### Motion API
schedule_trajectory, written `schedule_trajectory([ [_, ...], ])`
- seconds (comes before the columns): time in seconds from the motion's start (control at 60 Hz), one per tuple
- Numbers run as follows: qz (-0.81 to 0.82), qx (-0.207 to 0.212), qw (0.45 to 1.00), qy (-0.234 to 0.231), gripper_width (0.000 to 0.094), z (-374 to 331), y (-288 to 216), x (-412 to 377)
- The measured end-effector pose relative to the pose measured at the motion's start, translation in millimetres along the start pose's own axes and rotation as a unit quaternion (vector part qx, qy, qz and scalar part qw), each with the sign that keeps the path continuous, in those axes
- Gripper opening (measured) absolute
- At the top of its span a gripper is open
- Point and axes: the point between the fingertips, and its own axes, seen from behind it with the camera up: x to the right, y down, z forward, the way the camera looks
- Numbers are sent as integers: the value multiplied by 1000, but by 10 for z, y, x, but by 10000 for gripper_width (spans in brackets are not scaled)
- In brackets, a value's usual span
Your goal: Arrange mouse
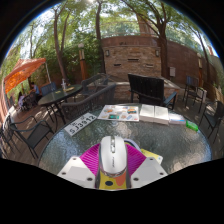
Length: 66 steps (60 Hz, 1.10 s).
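Observation:
A white computer mouse (112,154) with a grey scroll wheel sits lengthwise between my two fingers. The magenta pads (92,158) press against both of its sides, so my gripper (112,166) is shut on it. The mouse is held above a round glass table (70,148), near its front edge, and the mouse's rear end is hidden by the gripper body.
Beyond the mouse, magazines or booklets (120,113) and a white book (161,114) lie on the table. A small striped card (81,122) lies to the left. Dark metal patio chairs (147,88) ring the table. A brick wall (140,55) and an orange umbrella (24,71) stand behind.

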Motion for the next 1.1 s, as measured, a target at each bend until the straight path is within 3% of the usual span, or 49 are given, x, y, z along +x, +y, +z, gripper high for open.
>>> schedule_trajectory([
  [0.167, -5, -76, 997, 0, 493, 418, 653, -180],
  [0.217, -5, -75, 997, 6, 532, 388, 666, -92],
  [0.3, -25, -60, 998, 27, 859, 135, 528, -116],
  [0.333, -29, -59, 997, 31, 846, 28, 273, -22],
  [0.617, -41, -18, 997, 56, 856, -1519, -385, -491],
  [0.8, -38, -11, 997, 73, 855, -2269, -455, -746],
  [1.1, -46, -7, 994, 96, 854, -2649, -360, -868],
])
